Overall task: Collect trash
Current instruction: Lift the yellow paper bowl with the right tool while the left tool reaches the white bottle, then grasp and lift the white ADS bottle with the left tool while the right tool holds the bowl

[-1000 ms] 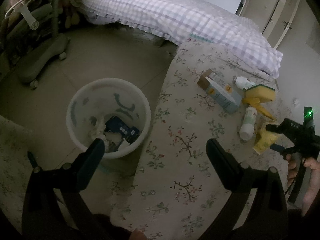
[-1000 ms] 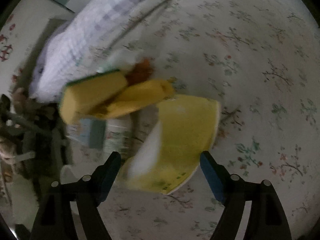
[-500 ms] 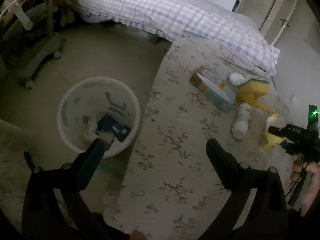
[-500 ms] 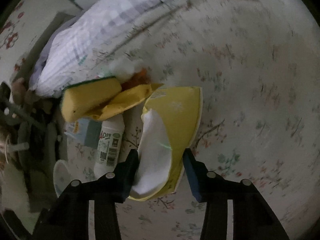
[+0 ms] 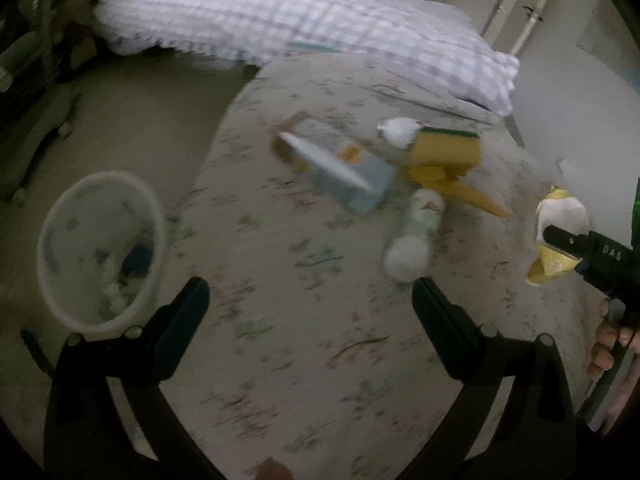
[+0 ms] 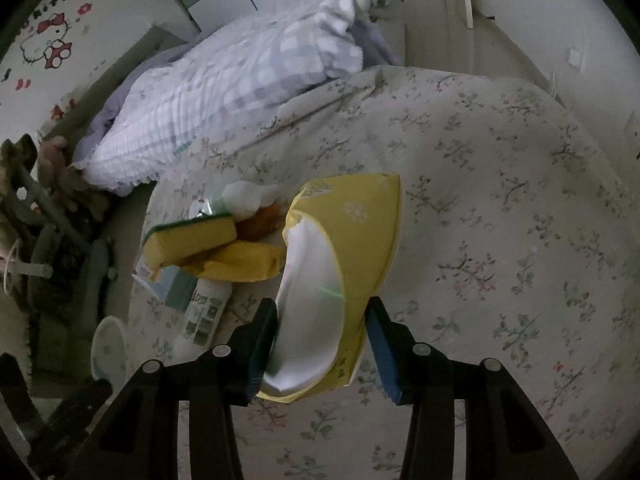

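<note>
My right gripper [image 6: 322, 344] is shut on a yellow tissue pack [image 6: 340, 264] with white tissue showing, lifted above the floral-covered table [image 6: 500, 220]. The pack also shows in the left wrist view [image 5: 560, 240], held at the far right. My left gripper [image 5: 310, 320] is open and empty above the table's near part. A white trash bin [image 5: 100, 248] holding trash stands on the floor to the left. On the table lie a yellow sponge [image 5: 446, 148], a white bottle [image 5: 414, 236], a light blue box [image 5: 340, 168] and a yellow wrapper [image 5: 472, 196].
A bed with a checked cover [image 5: 300, 20] lies behind the table. A wheeled chair base [image 5: 36, 136] stands on the floor at the left. A small white item [image 5: 398, 128] lies beside the sponge.
My right gripper closed on the yellow tissue pack and lifted it off the table. My left gripper shifted right over the table, so the bin now sits further left.
</note>
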